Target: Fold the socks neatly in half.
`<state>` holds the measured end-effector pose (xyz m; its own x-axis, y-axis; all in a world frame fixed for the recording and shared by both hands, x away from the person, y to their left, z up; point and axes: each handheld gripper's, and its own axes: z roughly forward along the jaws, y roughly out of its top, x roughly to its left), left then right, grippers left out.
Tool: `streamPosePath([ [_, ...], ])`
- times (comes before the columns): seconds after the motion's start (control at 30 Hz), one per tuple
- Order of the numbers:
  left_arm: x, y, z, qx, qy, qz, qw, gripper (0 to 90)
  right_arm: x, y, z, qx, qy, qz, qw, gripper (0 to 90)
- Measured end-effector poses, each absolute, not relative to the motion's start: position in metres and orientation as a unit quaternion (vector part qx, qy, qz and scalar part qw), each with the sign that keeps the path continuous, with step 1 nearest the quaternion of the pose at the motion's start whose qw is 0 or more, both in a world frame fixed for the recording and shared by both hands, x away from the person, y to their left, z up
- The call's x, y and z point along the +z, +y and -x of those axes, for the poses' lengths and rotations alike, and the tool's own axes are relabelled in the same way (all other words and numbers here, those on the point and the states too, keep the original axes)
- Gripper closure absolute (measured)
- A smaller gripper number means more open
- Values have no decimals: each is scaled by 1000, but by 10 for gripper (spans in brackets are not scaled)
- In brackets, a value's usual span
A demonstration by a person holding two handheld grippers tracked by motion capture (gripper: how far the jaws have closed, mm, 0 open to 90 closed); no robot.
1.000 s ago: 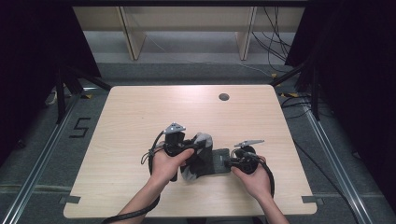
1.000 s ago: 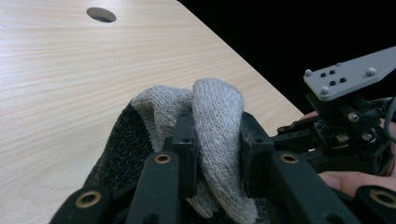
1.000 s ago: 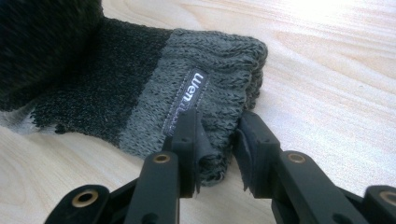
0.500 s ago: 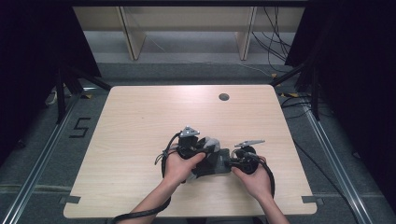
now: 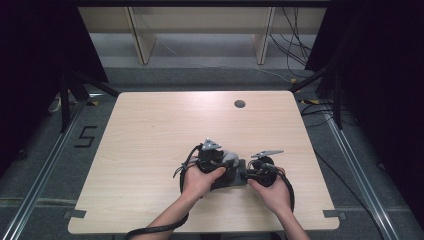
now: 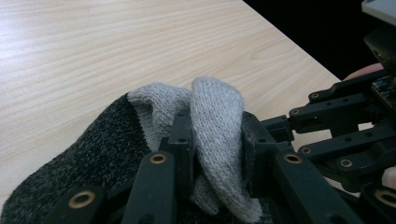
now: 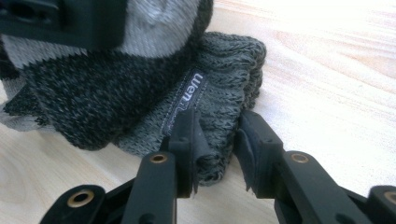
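Near the table's (image 5: 150, 130) front edge, the left gripper (image 6: 215, 140) clamps the knit sock's (image 7: 116, 88) light-grey toe, while the right gripper (image 7: 215, 140), facing it, clamps the cuff.

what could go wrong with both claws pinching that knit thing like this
The left claw pinches only a thin fold of the light grey end, so the fold might slip out if it is lifted. The right claw bites the ribbed cuff at its very edge; pulling the two apart could stretch or snag the knit.
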<state>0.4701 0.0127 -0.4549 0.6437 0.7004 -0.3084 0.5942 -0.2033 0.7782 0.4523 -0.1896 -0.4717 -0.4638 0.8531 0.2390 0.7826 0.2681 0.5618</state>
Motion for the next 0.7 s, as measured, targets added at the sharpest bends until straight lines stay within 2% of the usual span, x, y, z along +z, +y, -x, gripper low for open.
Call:
streamPosePath([
  [0.17,-457,10,-471,58,416,-777,470,663,-471,-191,-453,321,796,-512,44,656],
  [0.2,-457,10,-471,59,415,-778,468,657,-471,-191,-453,317,794,-516,59,644],
  [0.3,-458,7,-470,67,411,-777,473,638,-466,-193,-450,323,794,-512,48,613],
  [0.33,-458,7,-470,67,412,-777,471,635,-464,-193,-448,322,794,-513,56,611],
  [0.4,-458,5,-469,67,411,-778,471,622,-457,-194,-444,328,790,-515,54,615],
  [0.47,-458,5,-470,71,403,-785,465,612,-454,-198,-443,336,793,-502,80,627],
  [0.57,-458,3,-469,72,402,-784,467,589,-446,-203,-441,344,786,-507,83,644],
  [0.7,-457,1,-469,81,387,-791,467,511,-440,-206,-440,346,786,-504,95,649],
])
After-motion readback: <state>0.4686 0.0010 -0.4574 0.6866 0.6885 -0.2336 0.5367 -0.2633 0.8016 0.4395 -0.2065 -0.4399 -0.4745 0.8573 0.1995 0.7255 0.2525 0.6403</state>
